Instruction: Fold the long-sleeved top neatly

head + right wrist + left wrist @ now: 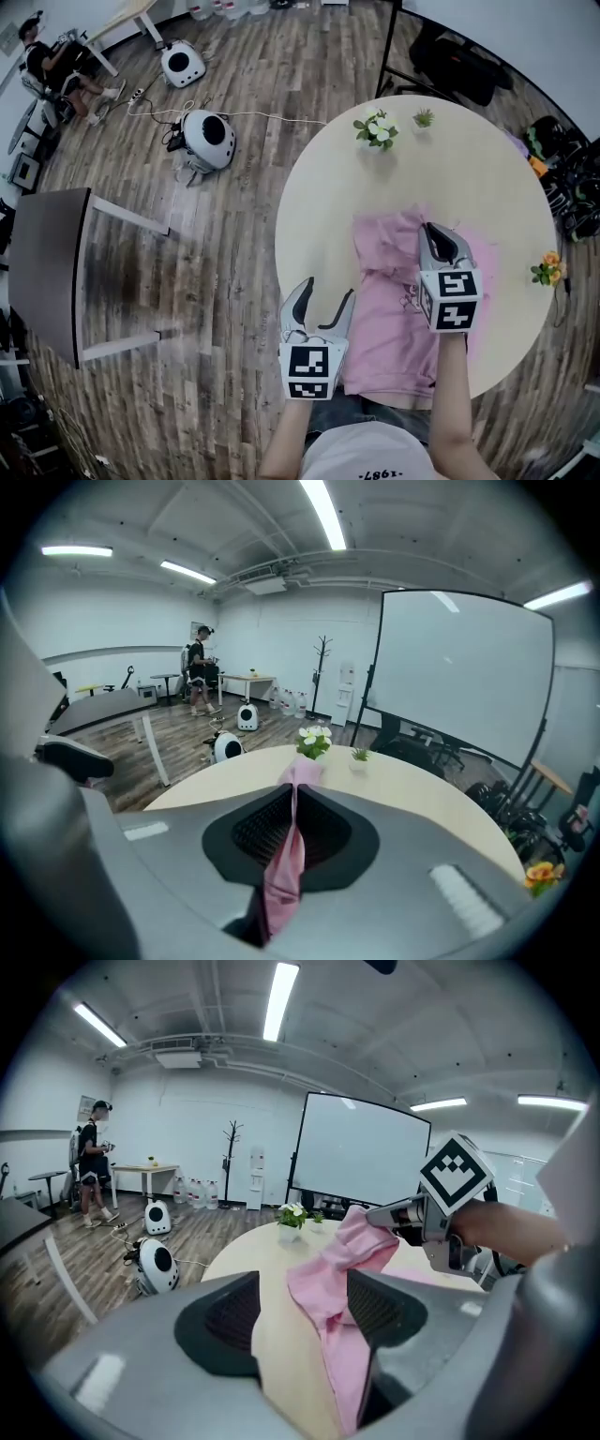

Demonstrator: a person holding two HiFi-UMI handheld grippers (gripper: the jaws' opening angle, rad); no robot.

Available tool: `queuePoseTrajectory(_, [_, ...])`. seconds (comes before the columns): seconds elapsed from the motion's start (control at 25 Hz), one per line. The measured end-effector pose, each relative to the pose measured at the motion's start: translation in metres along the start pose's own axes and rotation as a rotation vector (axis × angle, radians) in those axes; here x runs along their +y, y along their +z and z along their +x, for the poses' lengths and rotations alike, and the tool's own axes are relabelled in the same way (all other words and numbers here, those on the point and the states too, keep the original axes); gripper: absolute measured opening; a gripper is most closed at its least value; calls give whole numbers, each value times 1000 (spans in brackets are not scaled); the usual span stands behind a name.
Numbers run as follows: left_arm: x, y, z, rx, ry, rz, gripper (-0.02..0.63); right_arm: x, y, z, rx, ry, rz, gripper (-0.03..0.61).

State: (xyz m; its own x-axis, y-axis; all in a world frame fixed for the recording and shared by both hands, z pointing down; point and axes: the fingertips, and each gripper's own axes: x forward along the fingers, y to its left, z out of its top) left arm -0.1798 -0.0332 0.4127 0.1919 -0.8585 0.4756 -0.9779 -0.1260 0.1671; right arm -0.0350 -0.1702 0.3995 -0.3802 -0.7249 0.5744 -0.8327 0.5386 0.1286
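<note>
While the right gripper (433, 234) is pinching a fold of the pink long-sleeved top (389, 328) with its jaws closed flat on the cloth, much of the garment is lying hidden. In the head view the gripper and its marker cube are covering the top's right half, and the near hem is running off the edge of the round table (469, 169) toward the person's lap. Sleeves and body are bunching together, so they cannot be told apart.

In the right gripper view the pinched strip (286, 874) is hanging down between the jaws (293, 808) and passing out of sight below them. In the left gripper view the left gripper (302, 1314) is holding its jaws wide apart. A ridge of the top (342, 1363) is lying between them, close against the right-hand jaw, which is hiding the cloth's far edge. Whether that jaw is touching the cloth cannot be told. Beyond, the right gripper (375, 1215) is lifting a peak of the fabric above the tabletop (277, 1363).

In the head view the left gripper (326, 289) is hovering at the table's near-left edge, beside the top.

- White flowers (377, 128) and a small green plant (424, 118) are standing at the far rim.
- Orange flowers (548, 269) are sitting at the right rim.
- Two round white floor robots (208, 139) and a dark table (52, 272) are occupying the wooden floor.
</note>
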Motion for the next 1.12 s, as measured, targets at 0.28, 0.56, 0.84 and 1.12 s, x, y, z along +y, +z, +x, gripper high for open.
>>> queuePoseTrajectory(0.28, [-26, -2, 26, 40, -64, 31, 293, -38, -71, 6, 134, -66, 98, 44])
queuePoseTrajectory(0.56, [-36, -5, 40, 69, -94, 47, 293, -60, -140, 21, 284, -138, 120, 49])
queuePoseTrajectory(0.84, [-40, -7, 52, 88, -107, 53, 293, -73, -170, 25, 368, -173, 124, 115])
queuePoseTrajectory(1.12, [-41, -3, 60, 90, -120, 60, 293, -57, -131, 22, 266, -94, 85, 171])
